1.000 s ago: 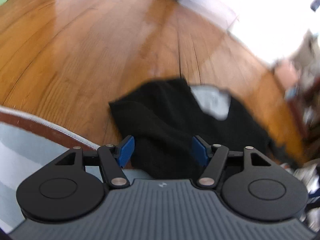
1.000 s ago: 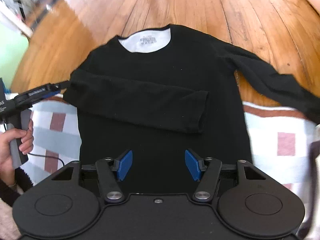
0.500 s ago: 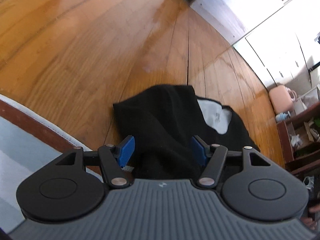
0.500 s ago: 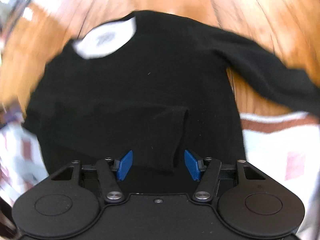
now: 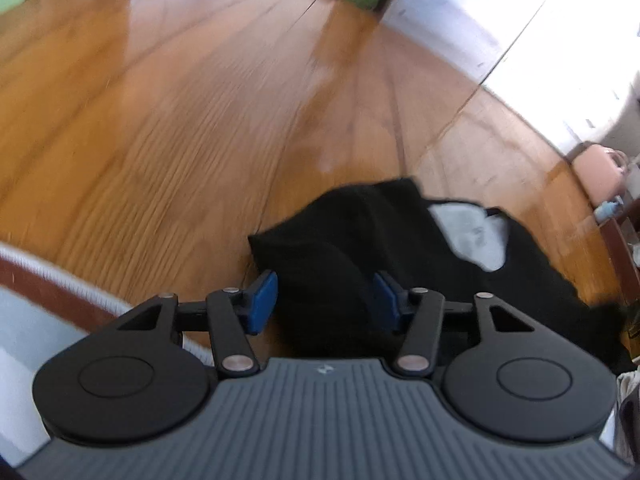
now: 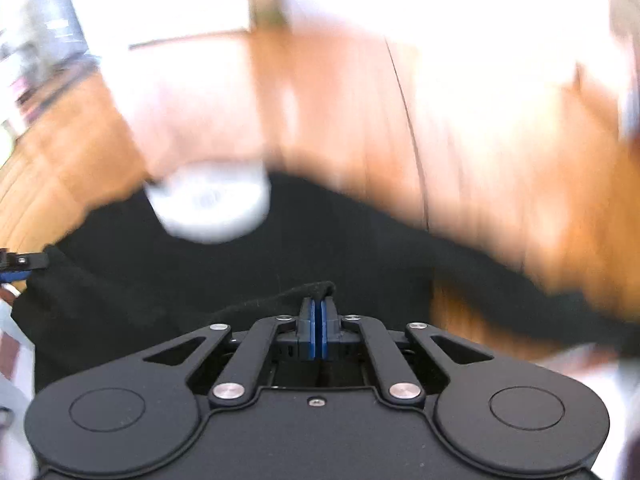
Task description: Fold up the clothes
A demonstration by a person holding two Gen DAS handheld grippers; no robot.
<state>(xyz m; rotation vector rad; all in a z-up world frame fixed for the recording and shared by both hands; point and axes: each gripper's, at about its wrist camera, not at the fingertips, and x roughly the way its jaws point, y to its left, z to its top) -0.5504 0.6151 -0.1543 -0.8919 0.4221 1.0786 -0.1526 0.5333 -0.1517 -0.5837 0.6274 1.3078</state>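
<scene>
A black long-sleeved shirt (image 5: 360, 248) lies spread on the floor, the pale inside of its neck (image 5: 476, 236) showing. In the left wrist view my left gripper (image 5: 324, 300) is low over the shirt's folded left edge. Its jaws are closing with black fabric between the blue pads (image 5: 262, 302), which do not visibly press it. The right wrist view is blurred. There my right gripper (image 6: 319, 328) is shut, and a ridge of the shirt's folded sleeve (image 6: 316, 288) rises into its pads. The other sleeve (image 6: 520, 276) trails off to the right.
Wooden floor (image 5: 180, 120) stretches beyond the shirt. A patterned rug (image 5: 36, 304) with a brown and white border lies under the near edge. A pink container (image 5: 596, 176) and dark furniture (image 5: 624, 248) stand at the right.
My right gripper closed from wide open onto the folded sleeve, and its view swung upward. My left gripper sank closer to the shirt's edge and its jaws narrowed.
</scene>
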